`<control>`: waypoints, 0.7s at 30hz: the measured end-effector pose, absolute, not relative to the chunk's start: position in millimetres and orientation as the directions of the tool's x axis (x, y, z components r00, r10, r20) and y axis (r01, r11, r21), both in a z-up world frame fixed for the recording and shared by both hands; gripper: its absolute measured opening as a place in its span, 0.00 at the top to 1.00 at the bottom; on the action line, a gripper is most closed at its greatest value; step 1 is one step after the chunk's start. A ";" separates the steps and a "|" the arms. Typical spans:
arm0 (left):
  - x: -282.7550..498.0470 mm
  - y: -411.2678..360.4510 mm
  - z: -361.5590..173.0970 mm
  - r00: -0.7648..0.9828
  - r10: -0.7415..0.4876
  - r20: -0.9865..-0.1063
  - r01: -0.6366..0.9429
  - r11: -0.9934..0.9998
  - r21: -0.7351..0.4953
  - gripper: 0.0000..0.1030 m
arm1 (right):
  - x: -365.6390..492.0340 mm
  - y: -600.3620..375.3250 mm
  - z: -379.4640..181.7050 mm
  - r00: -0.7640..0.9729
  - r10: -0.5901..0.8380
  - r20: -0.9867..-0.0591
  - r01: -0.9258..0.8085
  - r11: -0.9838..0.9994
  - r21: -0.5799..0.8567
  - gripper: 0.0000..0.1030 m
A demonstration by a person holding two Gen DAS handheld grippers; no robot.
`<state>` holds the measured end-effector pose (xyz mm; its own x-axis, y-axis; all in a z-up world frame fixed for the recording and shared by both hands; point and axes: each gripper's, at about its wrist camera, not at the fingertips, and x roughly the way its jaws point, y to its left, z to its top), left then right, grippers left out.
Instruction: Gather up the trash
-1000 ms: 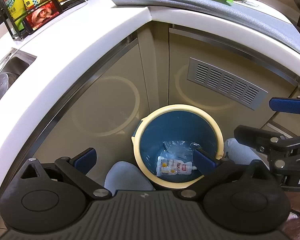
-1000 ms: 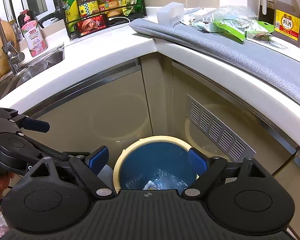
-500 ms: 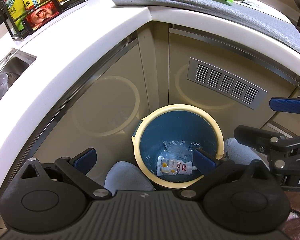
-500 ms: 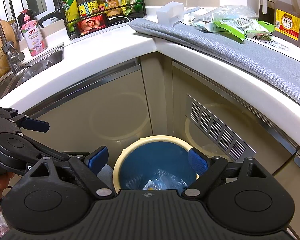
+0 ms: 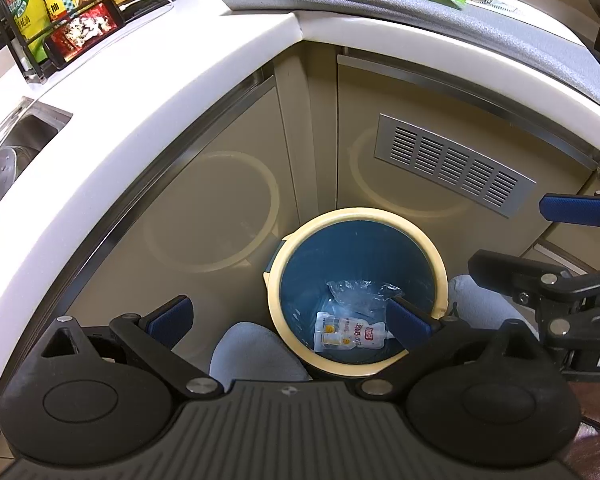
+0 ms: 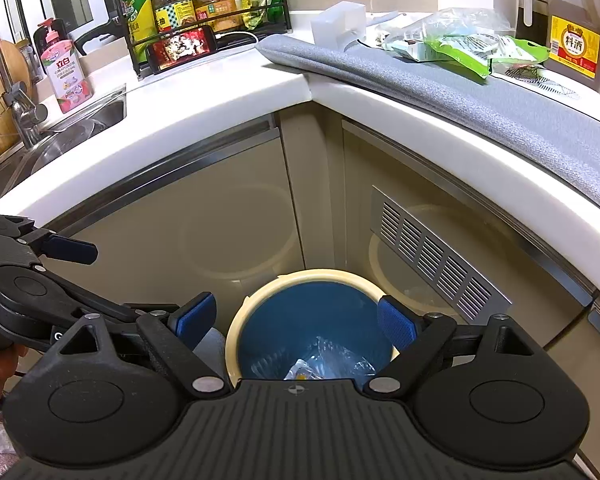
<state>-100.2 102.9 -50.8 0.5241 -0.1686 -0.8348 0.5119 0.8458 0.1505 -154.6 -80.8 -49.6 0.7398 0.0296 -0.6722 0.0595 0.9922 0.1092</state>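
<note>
We look down on a round blue waste bin with a cream rim (image 5: 358, 216) standing on the floor in the inner corner of glossy beige kitchen cabinets (image 5: 204, 208), just under the curved white countertop (image 5: 148, 92). At its bottom lie a white squeezed pouch with red print (image 5: 348, 334) and a crumpled clear plastic wrapper (image 5: 360, 294), touching each other.

Our left gripper (image 5: 288, 322) hangs above the bin's near side with its blue-padded fingers (image 5: 170, 316) spread wide and nothing between them; the right-hand finger overlaps the rim in the picture. Our right gripper (image 6: 296, 320) hangs likewise spread wide and empty, its pads straddling the bin's mouth from above. The two tools sit close side by side, each showing at the edge of the other's camera.

More trash is on the grey fabric mat (image 6: 460, 92) over the counter: a green snack packet (image 6: 468, 50) and clear plastic bags (image 6: 460, 20), beside a large jug with a yellow label (image 6: 576, 36).

Only the left view reaches the bin's floor and the pouch; the right view gets just the wrapper's top. Only the right view shows the pink soap bottle (image 6: 64, 68), the steel tap (image 6: 8, 92) and the whole black wire rack of condiment bottles (image 6: 204, 12).

A silver vent grille (image 5: 452, 170) sits on the right cabinet door. Pale grey fabric (image 5: 252, 354) lies at the bin's left and right. The counter overhangs the bin's far side, so the open room is above and toward us.
</note>
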 end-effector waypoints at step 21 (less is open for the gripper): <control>-95.7 117.1 -14.6 0.599 -0.223 -0.769 0.491 0.861 0.134 0.00 | -159.8 -115.4 -0.9 0.865 0.039 -0.501 0.060 0.982 0.180 0.13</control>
